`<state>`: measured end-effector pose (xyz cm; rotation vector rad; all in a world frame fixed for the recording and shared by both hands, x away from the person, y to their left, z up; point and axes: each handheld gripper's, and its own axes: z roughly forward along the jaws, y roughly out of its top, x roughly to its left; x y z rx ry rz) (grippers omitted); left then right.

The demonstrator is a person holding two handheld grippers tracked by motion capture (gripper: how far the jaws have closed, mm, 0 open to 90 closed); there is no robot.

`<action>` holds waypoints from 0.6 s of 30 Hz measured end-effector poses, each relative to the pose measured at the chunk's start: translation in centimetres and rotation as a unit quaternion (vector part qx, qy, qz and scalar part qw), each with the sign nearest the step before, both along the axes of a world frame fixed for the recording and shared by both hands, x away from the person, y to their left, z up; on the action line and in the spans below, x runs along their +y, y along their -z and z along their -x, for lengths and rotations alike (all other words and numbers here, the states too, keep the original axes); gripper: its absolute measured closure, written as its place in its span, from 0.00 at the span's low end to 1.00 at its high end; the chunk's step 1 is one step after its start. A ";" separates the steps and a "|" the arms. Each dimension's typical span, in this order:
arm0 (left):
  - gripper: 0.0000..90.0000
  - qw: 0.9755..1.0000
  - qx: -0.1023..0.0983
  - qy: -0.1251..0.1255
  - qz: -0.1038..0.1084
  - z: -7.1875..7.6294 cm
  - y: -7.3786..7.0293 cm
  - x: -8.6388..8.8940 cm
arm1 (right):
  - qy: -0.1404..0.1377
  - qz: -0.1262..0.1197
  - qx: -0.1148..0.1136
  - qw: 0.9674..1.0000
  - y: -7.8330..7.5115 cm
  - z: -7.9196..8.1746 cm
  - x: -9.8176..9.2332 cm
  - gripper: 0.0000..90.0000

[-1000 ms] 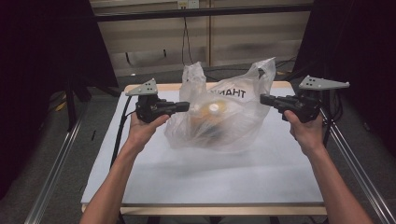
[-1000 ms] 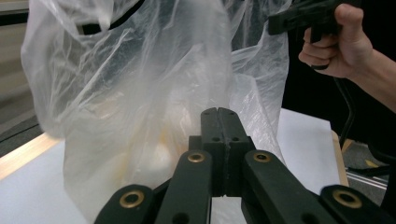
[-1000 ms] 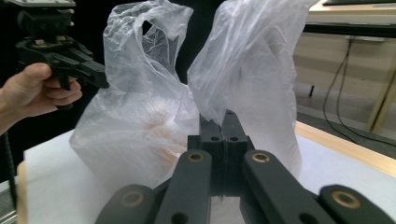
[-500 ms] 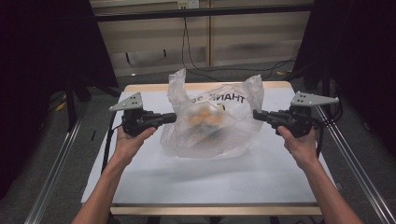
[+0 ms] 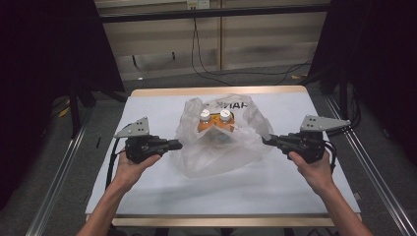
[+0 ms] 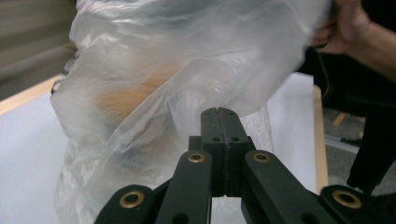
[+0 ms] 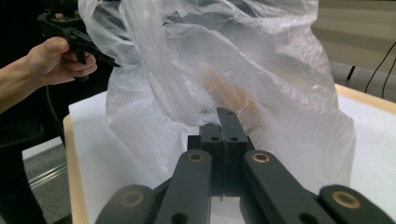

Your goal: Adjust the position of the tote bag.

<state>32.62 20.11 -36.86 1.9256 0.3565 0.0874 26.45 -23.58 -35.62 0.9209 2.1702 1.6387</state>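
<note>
At the frame's centre, the bag [image 5: 221,140] lies on the counter [image 5: 147,201], its mouth spread, orange bottles [image 5: 215,123] inside. Left claw [image 5: 178,144] and right claw [image 5: 268,141] each pinch an edge, jaws closed. Next, I think, releasing or lifting calls for care.

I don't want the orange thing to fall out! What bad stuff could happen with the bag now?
Two risks. The left gripper and right gripper each pinch thin film of the plastic bag with shut jaws; pulling harder could tear it. The orange pack with two white caps sits at the opened mouth, so tilting the bag might let it slide onto the table.
</note>
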 end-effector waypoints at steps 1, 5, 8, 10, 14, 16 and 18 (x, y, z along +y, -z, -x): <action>1.00 1.000 0.000 0.000 0.000 0.0 0.0 0.0 | -0.003 0.003 0.002 1.000 0.2 0.1 0.1 1.00; 1.00 1.000 0.003 0.004 -0.011 0.6 0.5 0.0 | -0.010 0.009 0.008 1.000 0.7 0.4 0.4 1.00; 1.00 1.000 0.009 0.004 -0.012 1.2 1.0 0.0 | -0.013 0.015 0.013 1.000 1.2 0.6 0.6 1.00; 1.00 1.000 0.008 0.005 -0.022 1.4 1.5 0.2 | -0.015 0.013 0.015 1.000 1.6 0.9 0.6 1.00; 1.00 0.999 0.023 0.006 -0.023 1.9 2.6 0.4 | -0.020 0.017 0.025 0.999 2.4 1.3 0.8 1.00; 1.00 0.999 0.026 0.009 -0.028 2.0 3.2 0.4 | -0.023 0.019 0.029 0.999 2.7 1.4 0.8 1.00; 1.00 0.999 0.032 0.013 -0.036 2.3 3.9 0.3 | -0.029 0.023 0.039 0.999 3.5 1.5 1.0 1.00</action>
